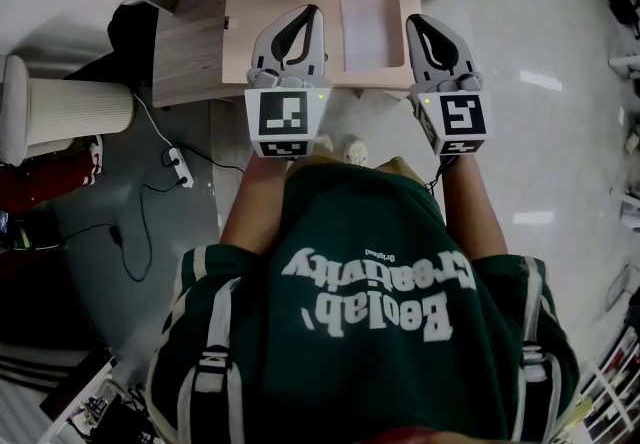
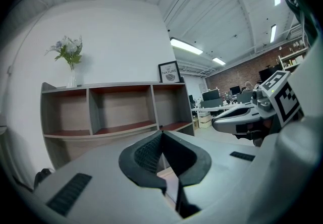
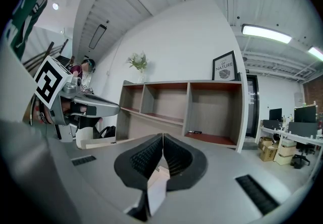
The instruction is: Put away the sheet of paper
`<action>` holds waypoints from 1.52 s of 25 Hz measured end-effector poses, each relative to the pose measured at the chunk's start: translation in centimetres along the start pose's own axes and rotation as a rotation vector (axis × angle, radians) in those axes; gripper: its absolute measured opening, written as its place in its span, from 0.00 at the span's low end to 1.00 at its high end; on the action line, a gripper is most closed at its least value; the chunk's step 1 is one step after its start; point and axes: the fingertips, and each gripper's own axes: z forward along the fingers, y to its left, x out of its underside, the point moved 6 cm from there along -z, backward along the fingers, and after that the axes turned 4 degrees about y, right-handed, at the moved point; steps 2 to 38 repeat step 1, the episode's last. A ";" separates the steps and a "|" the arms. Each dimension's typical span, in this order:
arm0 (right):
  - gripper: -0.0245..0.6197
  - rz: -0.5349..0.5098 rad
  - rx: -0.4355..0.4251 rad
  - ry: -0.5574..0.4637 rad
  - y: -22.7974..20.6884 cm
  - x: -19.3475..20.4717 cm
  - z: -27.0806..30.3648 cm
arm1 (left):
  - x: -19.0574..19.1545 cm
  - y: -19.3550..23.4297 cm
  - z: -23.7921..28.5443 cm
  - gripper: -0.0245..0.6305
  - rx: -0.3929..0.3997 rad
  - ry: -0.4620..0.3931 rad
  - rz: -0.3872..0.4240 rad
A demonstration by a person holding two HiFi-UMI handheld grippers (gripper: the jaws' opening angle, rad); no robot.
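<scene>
Left gripper: jaws pressed together, nothing held — raised over table edge.
Right gripper: closed likewise, empty — near paper.

Framed picture: "NATURE"; shirt: "Beolab Creativity".

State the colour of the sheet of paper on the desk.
The sheet of paper is white, on a beige board; head view shows it best.
</scene>
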 end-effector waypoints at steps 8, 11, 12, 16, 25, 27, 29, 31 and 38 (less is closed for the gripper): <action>0.09 0.000 0.001 -0.001 0.0 0.0 0.0 | 0.0 0.0 0.0 0.07 0.001 -0.001 -0.001; 0.09 0.000 0.001 -0.001 0.0 0.0 0.0 | 0.0 0.0 0.0 0.07 0.001 -0.001 -0.001; 0.09 0.000 0.001 -0.001 0.0 0.0 0.0 | 0.0 0.0 0.0 0.07 0.001 -0.001 -0.001; 0.09 0.000 0.001 -0.001 0.0 0.0 0.0 | 0.0 0.0 0.0 0.07 0.001 -0.001 -0.001; 0.09 0.000 0.001 -0.001 0.0 0.0 0.0 | 0.0 0.0 0.0 0.07 0.001 -0.001 -0.001; 0.09 0.000 0.001 -0.001 0.0 0.0 0.0 | 0.0 0.0 0.0 0.07 0.001 -0.001 -0.001; 0.09 0.000 0.001 -0.001 0.0 0.0 0.0 | 0.0 0.0 0.0 0.07 0.001 -0.001 -0.001; 0.09 0.000 0.001 -0.001 0.0 0.0 0.0 | 0.0 0.0 0.0 0.07 0.001 -0.001 -0.001; 0.09 0.000 0.001 -0.001 0.0 0.0 0.0 | 0.0 0.0 0.0 0.07 0.001 -0.001 -0.001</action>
